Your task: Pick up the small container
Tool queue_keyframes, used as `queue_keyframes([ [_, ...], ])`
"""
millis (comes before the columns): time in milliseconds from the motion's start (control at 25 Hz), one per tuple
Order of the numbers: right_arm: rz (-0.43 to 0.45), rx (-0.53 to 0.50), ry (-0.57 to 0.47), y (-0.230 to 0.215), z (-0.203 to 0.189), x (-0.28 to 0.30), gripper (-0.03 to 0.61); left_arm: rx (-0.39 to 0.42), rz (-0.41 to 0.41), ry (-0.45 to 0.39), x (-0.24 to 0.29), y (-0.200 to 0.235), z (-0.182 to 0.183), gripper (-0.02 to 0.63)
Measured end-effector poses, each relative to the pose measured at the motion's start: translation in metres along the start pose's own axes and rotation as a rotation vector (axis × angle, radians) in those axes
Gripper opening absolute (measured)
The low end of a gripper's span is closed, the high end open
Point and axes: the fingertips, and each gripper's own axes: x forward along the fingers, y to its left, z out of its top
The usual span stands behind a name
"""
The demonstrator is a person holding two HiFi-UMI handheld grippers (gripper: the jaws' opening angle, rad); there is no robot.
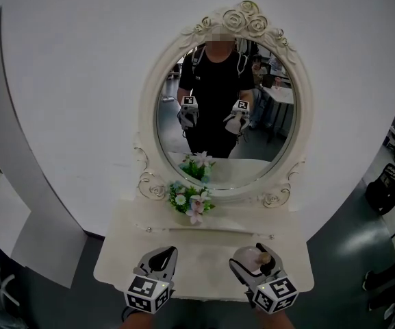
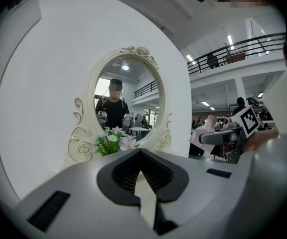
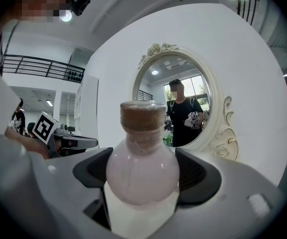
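We find the right gripper (image 1: pixel 256 259) clamped on the bottle (image 3: pixel 142 171), jaws at its round belly under the cork (image 3: pixel 142 116), a hold suited to carrying it upright. Lift-off from the table (image 1: pixel 204 249) cannot be confirmed. Left gripper (image 1: pixel 160 258) closed, empty, parked alongside

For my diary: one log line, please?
right claw: shut on small round pink bottle, cork stopper | left claw: shut, empty

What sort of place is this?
Probably a mock vanity corner staged inside a big lab or workshop hall: an ornate mirror on a white dressing table, but a mezzanine railing behind.
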Motion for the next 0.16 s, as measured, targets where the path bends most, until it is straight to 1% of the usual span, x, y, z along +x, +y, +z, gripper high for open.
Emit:
queue_keyframes([
  [160, -0.003, 0.005, -0.004, -0.0002, 0.008, -0.0061, 0.403, 0.011, 0.003, -0.004, -0.0033, -0.0005, 0.0087, 0.003],
])
